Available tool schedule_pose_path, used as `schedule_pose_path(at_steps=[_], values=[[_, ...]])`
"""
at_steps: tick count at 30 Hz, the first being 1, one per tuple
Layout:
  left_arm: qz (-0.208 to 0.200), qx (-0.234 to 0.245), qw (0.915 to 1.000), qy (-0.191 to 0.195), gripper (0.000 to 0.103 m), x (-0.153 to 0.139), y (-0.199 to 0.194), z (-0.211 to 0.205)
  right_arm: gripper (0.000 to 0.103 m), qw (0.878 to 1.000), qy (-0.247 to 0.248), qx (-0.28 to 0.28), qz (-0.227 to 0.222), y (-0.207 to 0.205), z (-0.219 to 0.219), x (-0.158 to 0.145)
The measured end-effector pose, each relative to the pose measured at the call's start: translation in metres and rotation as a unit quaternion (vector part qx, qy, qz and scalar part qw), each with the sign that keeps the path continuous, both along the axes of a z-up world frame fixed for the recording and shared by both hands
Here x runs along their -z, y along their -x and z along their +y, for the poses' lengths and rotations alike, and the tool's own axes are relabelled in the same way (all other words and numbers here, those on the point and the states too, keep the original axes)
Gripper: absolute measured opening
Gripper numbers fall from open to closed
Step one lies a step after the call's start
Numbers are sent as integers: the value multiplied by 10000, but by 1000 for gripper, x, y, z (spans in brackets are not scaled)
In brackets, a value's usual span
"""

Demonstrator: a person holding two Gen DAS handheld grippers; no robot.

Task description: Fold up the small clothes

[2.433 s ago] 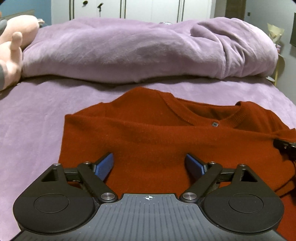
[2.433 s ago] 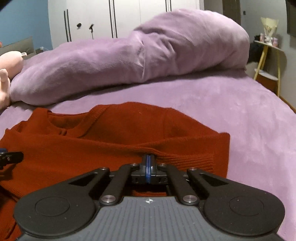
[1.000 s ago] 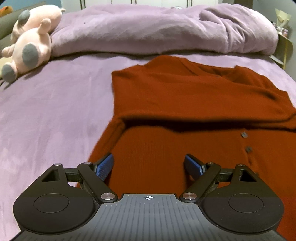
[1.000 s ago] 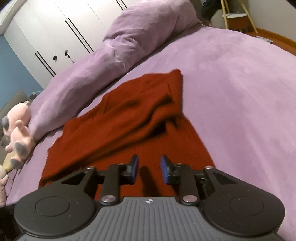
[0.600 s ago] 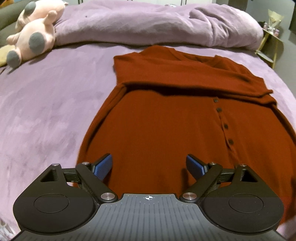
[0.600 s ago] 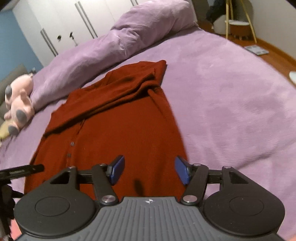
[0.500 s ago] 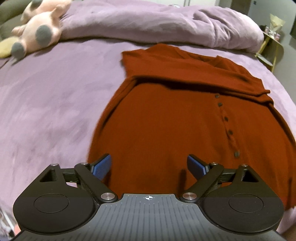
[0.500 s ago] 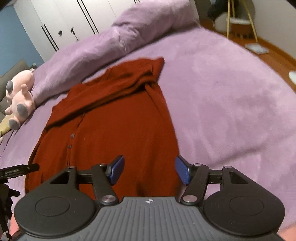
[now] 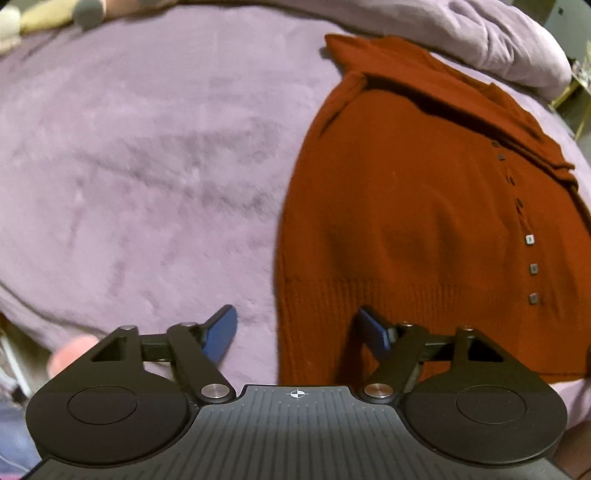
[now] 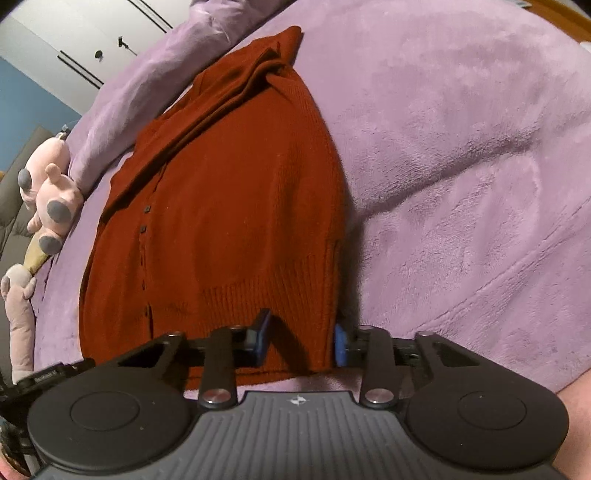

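Note:
A rust-red buttoned cardigan (image 9: 406, 203) lies flat on the purple bed cover (image 9: 147, 166), its top part folded down over the chest. My left gripper (image 9: 297, 332) hovers at the near left corner of the ribbed hem. Its jaws are wide and closing, with the corner between the blue pads and not pinched. In the right wrist view the cardigan (image 10: 229, 203) runs away from me. My right gripper (image 10: 301, 339) straddles the near right hem corner. Its jaws are narrow and closing, one pad over the cloth and one at its edge.
A bunched purple duvet (image 9: 498, 33) lies behind the cardigan. A pink plush toy (image 10: 48, 199) rests at the bed's left side, white wardrobe doors (image 10: 110, 48) beyond. Bare purple cover (image 10: 461, 166) spreads on both sides. The bed's near edge is just under both grippers.
Both grippers drew back from the folded top to the near hem. The left slid over the left corner, the right over the right corner. The right jaws opened wide, then narrowed.

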State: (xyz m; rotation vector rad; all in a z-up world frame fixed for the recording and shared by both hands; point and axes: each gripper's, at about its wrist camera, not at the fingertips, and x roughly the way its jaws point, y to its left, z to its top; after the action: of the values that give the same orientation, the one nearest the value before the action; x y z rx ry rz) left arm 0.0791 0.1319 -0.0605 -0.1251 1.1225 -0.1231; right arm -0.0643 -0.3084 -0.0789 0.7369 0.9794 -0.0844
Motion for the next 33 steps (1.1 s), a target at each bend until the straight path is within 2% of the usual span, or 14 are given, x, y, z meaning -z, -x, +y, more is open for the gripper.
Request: schedule_pose_path(at_steps=[2,3,4,5,7,10,12,15,17,21,24,29,32,33], values=[[-15,-35,10000,63,75,1,-1,1,15,9999,-169,33,3,-1,-4,1],[-45,-16,10000,64,68,1,-2,0,8,9996,-276,44,-8,-1,-6,2],[-90,14,9999,63,52,0,-1,-1,6,9993,-381,45,-27,0,-8,2],[-145,88,9998,80,45,-2,-2,-2,6,9988,-486,58,-48,0,-10,3],[-161,159,9995,219,9,-5,-5,0,5,9957,-892,122,-199,1,-15,5],[-69,-24,9966,818,8,-12,-13,10,5,9826,-1760,357,-477,1,-23,5],[-262,-78,9918,1245,8,-26,-19,14,5,9737,-2112,468,-716,-5,-27,0],[-674,-99,9848,1598,7,-49,-36,10,5,9667,-2271,546,-1042,-26,-33,-13],[-908,-105,9817,1673,7,-61,-50,4,5,9658,-2209,588,-1225,-47,-37,-21],[-1279,-101,9784,1619,7,-73,-79,-14,5,9701,-1832,655,-1453,-88,-45,-33],[-1351,-222,9801,1439,7,-71,-100,-24,5,9760,-1421,672,-1505,-116,-48,-36],[-1373,-280,9870,786,8,-50,-127,-34,5,9876,-397,660,-1370,-146,-49,-35],[-1347,-208,9879,735,11,-43,-129,-29,13,9899,309,540,-1277,-150,-48,-37],[-1386,-169,9874,749,15,-42,-128,-26,24,9888,496,469,-1327,-146,-48,-41]])
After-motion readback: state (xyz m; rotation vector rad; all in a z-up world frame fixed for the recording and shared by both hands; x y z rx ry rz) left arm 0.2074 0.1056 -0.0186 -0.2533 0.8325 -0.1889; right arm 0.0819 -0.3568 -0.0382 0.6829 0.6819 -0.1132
